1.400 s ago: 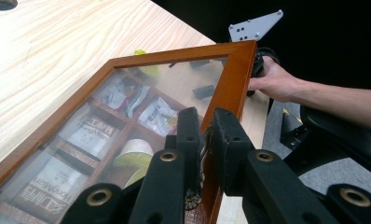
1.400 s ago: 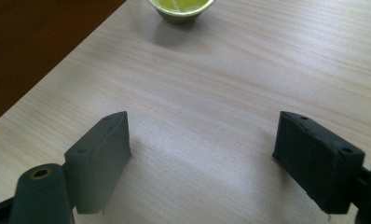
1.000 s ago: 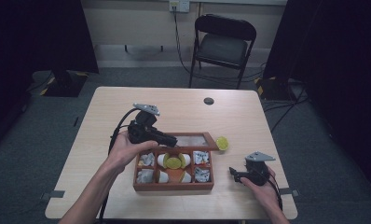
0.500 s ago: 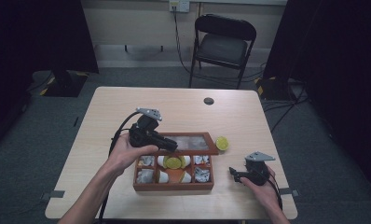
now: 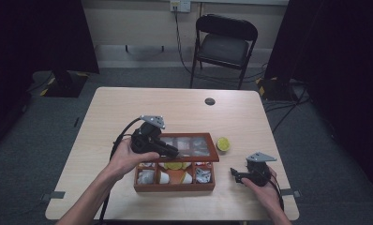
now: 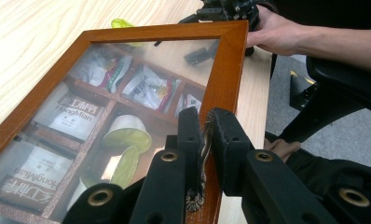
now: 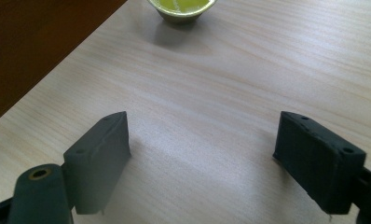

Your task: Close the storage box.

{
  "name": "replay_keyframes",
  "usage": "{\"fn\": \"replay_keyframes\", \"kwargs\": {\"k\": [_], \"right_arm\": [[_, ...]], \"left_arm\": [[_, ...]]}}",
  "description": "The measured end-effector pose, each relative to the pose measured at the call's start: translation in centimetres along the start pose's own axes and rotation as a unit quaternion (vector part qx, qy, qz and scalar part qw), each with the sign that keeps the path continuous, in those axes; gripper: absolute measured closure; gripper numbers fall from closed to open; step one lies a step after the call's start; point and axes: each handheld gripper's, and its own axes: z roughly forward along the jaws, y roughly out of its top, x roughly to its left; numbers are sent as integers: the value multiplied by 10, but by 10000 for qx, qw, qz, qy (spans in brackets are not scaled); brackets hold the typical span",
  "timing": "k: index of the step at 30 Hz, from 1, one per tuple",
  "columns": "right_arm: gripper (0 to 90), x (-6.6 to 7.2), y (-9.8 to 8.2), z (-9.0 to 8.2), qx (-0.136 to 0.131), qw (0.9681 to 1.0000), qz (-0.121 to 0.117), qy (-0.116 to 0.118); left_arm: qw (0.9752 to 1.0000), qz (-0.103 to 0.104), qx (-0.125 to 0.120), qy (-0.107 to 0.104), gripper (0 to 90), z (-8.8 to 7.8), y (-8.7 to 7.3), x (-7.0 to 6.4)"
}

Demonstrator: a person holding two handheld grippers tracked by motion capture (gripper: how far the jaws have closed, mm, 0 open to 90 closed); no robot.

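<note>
The left gripper (image 6: 205, 135) is clamped tight on the front rail of the lid (image 6: 230, 70), a wooden frame with a clear pane that belongs to the box (image 5: 174, 186). In the high view the lid hangs tilted over the back half of the box, whose front row of compartments lies uncovered.

Through the pane, the left gripper view shows two white sachets printed "HongMan" above Chinese characters, one (image 6: 76, 109) upright and one (image 6: 27, 175) upside down. Three more sachets lie in the far row (image 6: 151, 88); their print is too small to read. Two pale green capsules (image 6: 127, 133) lie in the middle compartment. A ninth compartment cannot be made out, so the full count stays uncertain.

The box sits near the front edge of the table (image 5: 128, 108), between the two hands. One more capsule (image 5: 223, 144), its yellow-green top up, stands on the table just beside the box's far right corner. A small dark disc (image 5: 210, 101) lies well apart, toward the far edge.

The right gripper (image 7: 202, 158) rests on the table right of the box, its jaws about half open with nothing between them; the lone capsule (image 7: 181, 8) lies ahead of it. One folding chair (image 5: 226, 44) stands beyond the table.
</note>
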Motion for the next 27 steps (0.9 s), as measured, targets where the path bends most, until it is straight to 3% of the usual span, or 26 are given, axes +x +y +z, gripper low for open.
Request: {"fn": "replay_keyframes", "kwargs": {"k": [11, 27], "right_arm": [[171, 0, 0, 0, 0, 10000, 0, 0], [170, 0, 0, 0, 2, 10000, 0, 2]], "left_arm": [[9997, 124, 200, 32, 820, 9, -7, -5], [9994, 180, 259, 122, 819, 21, -20, -12]]}}
